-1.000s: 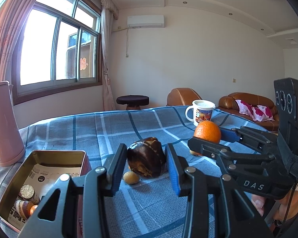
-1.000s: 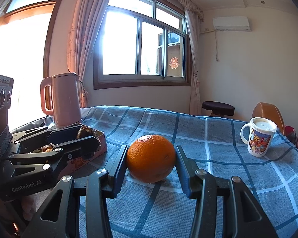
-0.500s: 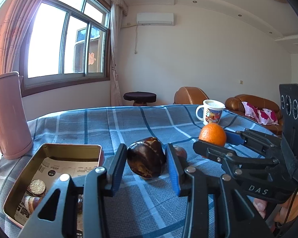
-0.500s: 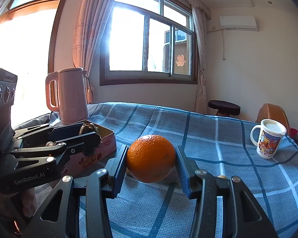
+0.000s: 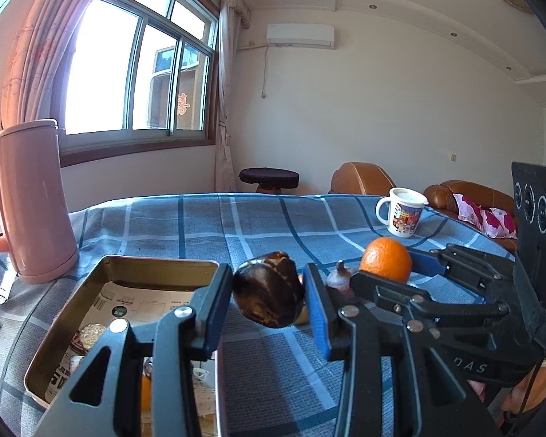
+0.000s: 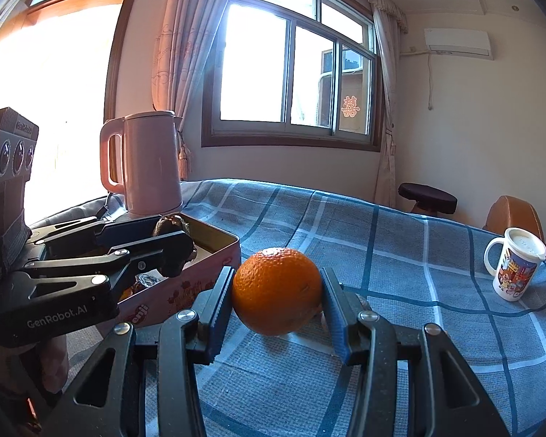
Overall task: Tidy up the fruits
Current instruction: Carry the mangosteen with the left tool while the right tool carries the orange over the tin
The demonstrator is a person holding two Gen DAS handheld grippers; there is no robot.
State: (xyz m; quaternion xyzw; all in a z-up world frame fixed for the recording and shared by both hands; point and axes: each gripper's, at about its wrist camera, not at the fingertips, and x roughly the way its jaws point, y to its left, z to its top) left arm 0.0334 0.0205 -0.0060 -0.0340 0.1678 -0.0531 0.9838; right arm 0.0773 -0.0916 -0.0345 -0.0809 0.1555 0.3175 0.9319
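My left gripper [image 5: 268,296] is shut on a dark brown wrinkled fruit [image 5: 267,293] and holds it above the table, just right of an open metal tin [image 5: 116,266]. My right gripper [image 6: 277,295] is shut on an orange [image 6: 276,289] and holds it above the blue plaid cloth, right of the tin [image 6: 214,258]. In the left wrist view the orange [image 5: 385,264] sits in the right gripper's fingers to my right. The tin holds several small wrapped items [image 5: 91,333] on printed paper.
A pink kettle [image 5: 32,200] stands behind the tin; it also shows in the right wrist view [image 6: 151,164]. A printed white mug [image 5: 402,211] stands far right. A small brownish fruit [image 5: 340,278] and a yellow one lie on the cloth behind my left fingers.
Both grippers have moved left toward the tin with their fruits held. The tin and kettle now appear closer and more central in both views.
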